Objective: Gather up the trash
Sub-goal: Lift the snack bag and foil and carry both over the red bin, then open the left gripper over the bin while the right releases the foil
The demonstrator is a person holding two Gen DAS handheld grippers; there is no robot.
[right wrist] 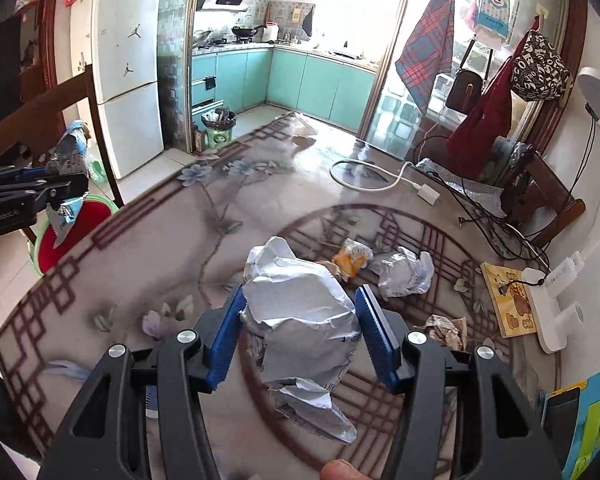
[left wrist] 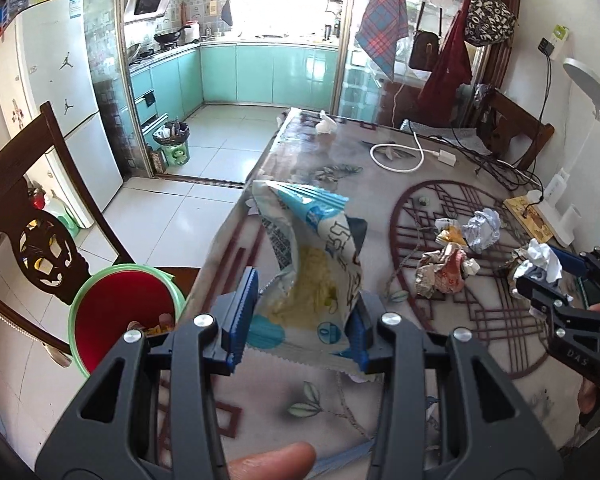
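In the left wrist view my left gripper [left wrist: 300, 320] is shut on an empty blue-and-white snack bag [left wrist: 312, 252], held above the table's left edge. A green bin with a red liner [left wrist: 120, 312] stands on the floor just left of it. My right gripper [right wrist: 300, 320] is shut on a big ball of crumpled white paper [right wrist: 300, 308], lifted over the patterned table [right wrist: 160, 240]. The left view shows that right gripper [left wrist: 540, 276] with its paper [left wrist: 542, 258] at the right. From the right view, the left gripper [right wrist: 76, 188] and bag [right wrist: 68, 148] hang over the bin [right wrist: 72, 224].
More trash lies on the table: a crumpled paper [right wrist: 404, 272], an orange wrapper [right wrist: 352, 260] and a brown wrapper [right wrist: 444, 330]. A white cable [right wrist: 364, 176], black wires, a power strip [right wrist: 548, 304] and a yellow book [right wrist: 504, 300] sit at the right. A dark chair [left wrist: 28, 216] stands by the bin.
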